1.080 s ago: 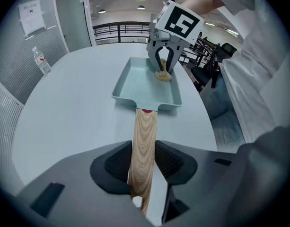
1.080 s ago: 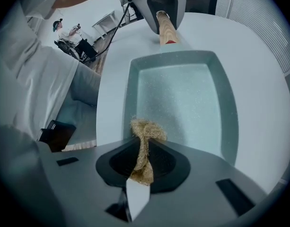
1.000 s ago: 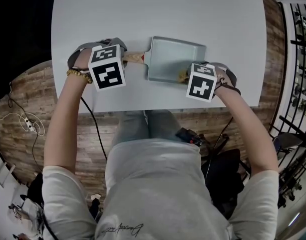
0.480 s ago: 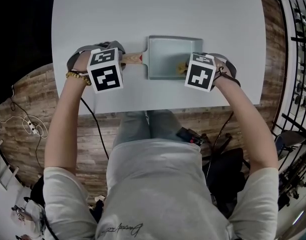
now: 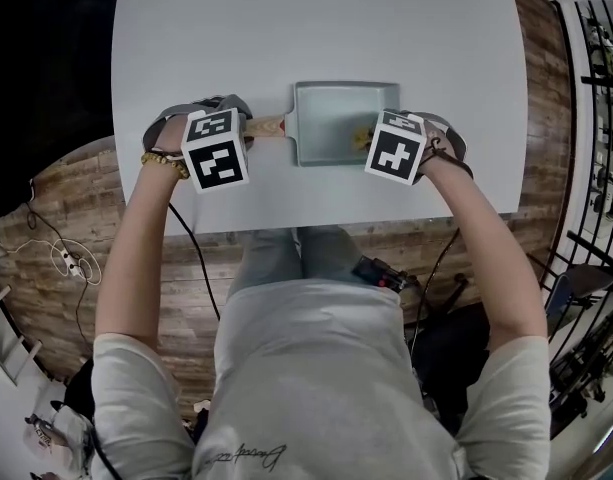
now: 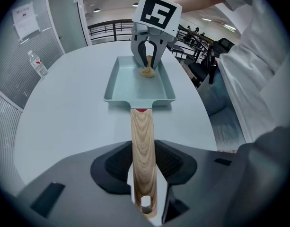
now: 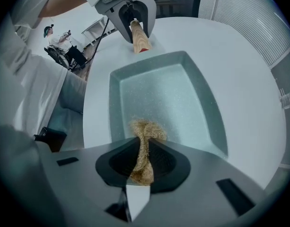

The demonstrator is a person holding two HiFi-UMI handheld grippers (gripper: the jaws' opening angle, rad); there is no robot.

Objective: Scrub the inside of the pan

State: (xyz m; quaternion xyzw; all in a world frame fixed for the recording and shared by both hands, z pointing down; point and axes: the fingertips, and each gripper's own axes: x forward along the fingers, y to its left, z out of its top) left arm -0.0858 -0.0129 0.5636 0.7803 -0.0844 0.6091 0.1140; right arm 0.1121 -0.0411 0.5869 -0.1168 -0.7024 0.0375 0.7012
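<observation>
A pale green rectangular pan (image 5: 336,118) (image 6: 135,82) (image 7: 163,98) lies on the white table (image 5: 316,28). Its wooden handle (image 5: 269,125) (image 6: 143,155) (image 7: 139,37) points left. My left gripper (image 5: 231,126) (image 6: 144,174) (image 7: 133,20) is shut on that handle, both pads pressing its sides. My right gripper (image 5: 371,140) (image 7: 144,160) (image 6: 148,65) is shut on a tan fibre scrubber (image 7: 144,145) (image 6: 147,72) (image 5: 365,136). The scrubber's tuft rests on the pan's floor at the end far from the handle.
A clear water bottle (image 6: 38,64) stands far off on the table in the left gripper view. The table's front edge (image 5: 316,226) runs just below both grippers. A black railing (image 5: 596,88) lines the right, and a person sits in the distance (image 7: 62,44).
The pan has swung from a tilt to square with the table edge. My right gripper with the scrubber has shifted a little left and up the picture inside the pan. The left gripper kept its hold.
</observation>
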